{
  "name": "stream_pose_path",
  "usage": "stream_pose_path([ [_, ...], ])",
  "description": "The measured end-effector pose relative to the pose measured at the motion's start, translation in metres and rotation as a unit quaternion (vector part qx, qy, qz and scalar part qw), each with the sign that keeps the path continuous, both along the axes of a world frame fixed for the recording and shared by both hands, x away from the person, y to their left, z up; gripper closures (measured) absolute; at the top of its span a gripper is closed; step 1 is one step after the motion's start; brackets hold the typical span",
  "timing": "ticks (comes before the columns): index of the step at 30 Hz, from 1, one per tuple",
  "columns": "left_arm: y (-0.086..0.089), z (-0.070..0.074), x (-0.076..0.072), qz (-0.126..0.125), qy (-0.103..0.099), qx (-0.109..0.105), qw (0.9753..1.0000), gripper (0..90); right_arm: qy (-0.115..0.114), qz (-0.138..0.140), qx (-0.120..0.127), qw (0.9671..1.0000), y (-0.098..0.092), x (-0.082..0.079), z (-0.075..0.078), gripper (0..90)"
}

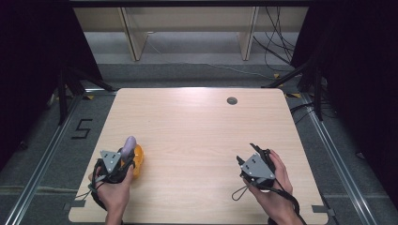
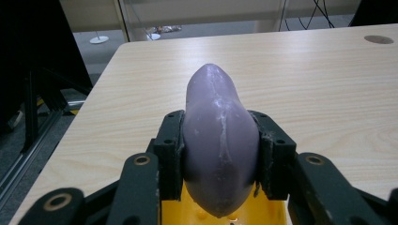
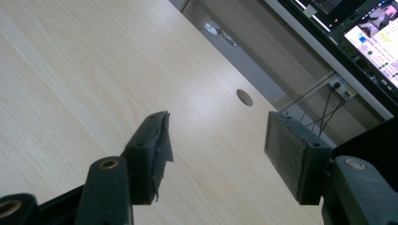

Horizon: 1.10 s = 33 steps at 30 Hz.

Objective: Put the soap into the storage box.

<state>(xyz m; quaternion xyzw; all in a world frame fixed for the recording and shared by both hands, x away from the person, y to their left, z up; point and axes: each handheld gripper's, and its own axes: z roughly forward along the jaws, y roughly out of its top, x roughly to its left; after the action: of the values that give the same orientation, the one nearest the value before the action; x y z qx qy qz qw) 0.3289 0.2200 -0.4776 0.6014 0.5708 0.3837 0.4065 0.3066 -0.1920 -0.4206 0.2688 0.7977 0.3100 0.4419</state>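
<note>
A smooth lilac oblong object [image 2: 219, 140] is clamped between the two black jaws of my left gripper [image 2: 220, 152], its rounded tip pointing away over the table. In the high view the lilac object [image 1: 128, 142] sticks out of the left gripper [image 1: 123, 157] near the table's front left, with an orange-yellow thing [image 1: 138, 159] right beside and under it. That yellow thing [image 2: 187, 213] shows just below the lilac piece between the jaws. My right gripper [image 1: 257, 157] is held at the front right, and in its own view the right gripper [image 3: 218, 140] stands open over bare wood.
The pale wooden table [image 1: 197, 131] has a round cable hole [image 1: 232, 100] near its far edge. Dark frame legs and cables stand on the floor around it. A lit screen [image 3: 375, 42] is at the upper right of the right gripper view.
</note>
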Motion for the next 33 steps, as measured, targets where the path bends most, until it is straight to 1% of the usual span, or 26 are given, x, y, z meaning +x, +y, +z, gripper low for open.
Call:
stream_pose_path([
  [4, -0.001, -0.002, 0.002, 0.001, 0.010, 0.002, 1.0000, 58.6, 0.000, -0.001, 0.000, 1.0000, 0.000, 0.000, 0.000, 41.1],
  [5, -0.001, -0.003, 0.003, 0.002, 0.011, -0.001, 0.9999, 58.6, 0.000, -0.001, 0.000, 1.0000, 0.000, 0.000, 0.000, 41.1],
  [8, -0.001, -0.006, 0.003, 0.002, 0.019, 0.004, 0.9998, 58.6, 0.000, 0.000, 0.000, 1.0000, 0.000, 0.000, 0.000, 41.0],
  [11, -0.001, -0.007, 0.004, 0.003, 0.021, 0.004, 0.9998, 58.6, 0.000, 0.000, 0.000, 1.0000, 0.000, 0.000, 0.000, 41.0],
  [12, -0.001, -0.008, 0.004, 0.003, 0.022, 0.004, 0.9998, 58.6, -0.005, 0.001, -0.002, 1.0000, -0.001, 0.001, 0.000, 41.0],
  [14, -0.001, -0.009, 0.005, 0.002, 0.025, 0.002, 0.9997, 58.6, -0.005, 0.001, -0.002, 1.0000, -0.001, 0.001, 0.000, 41.0],
  [15, -0.001, -0.009, 0.005, 0.000, 0.027, 0.006, 0.9996, 58.6, 0.001, 0.000, 0.000, 1.0000, 0.000, 0.000, 0.000, 41.0],
  [17, -0.002, -0.010, 0.005, 0.001, 0.029, 0.005, 0.9996, 58.6, -0.004, 0.001, -0.002, 1.0000, 0.000, 0.001, 0.000, 41.0],
  [20, -0.002, -0.011, 0.005, -0.002, 0.035, 0.008, 0.9994, 58.5, -0.004, 0.001, -0.002, 1.0000, 0.000, 0.000, 0.000, 41.0],
  [21, -0.002, -0.012, 0.005, 0.000, 0.039, 0.008, 0.9992, 58.5, -0.003, 0.001, -0.002, 1.0000, 0.000, 0.000, 0.000, 40.9],
  [23, -0.003, -0.013, 0.005, 0.002, 0.041, 0.008, 0.9991, 58.5, -0.002, 0.002, -0.002, 1.0000, 0.000, 0.001, 0.000, 40.9],
  [26, -0.003, -0.014, 0.005, 0.001, 0.048, 0.008, 0.9988, 58.5, -0.001, 0.001, -0.001, 1.0000, 0.001, 0.000, 0.000, 40.9],
  [33, -0.003, -0.013, 0.005, -0.002, 0.060, 0.010, 0.9981, 58.3, -0.001, 0.004, -0.002, 1.0000, 0.001, 0.001, 0.000, 40.7],
])
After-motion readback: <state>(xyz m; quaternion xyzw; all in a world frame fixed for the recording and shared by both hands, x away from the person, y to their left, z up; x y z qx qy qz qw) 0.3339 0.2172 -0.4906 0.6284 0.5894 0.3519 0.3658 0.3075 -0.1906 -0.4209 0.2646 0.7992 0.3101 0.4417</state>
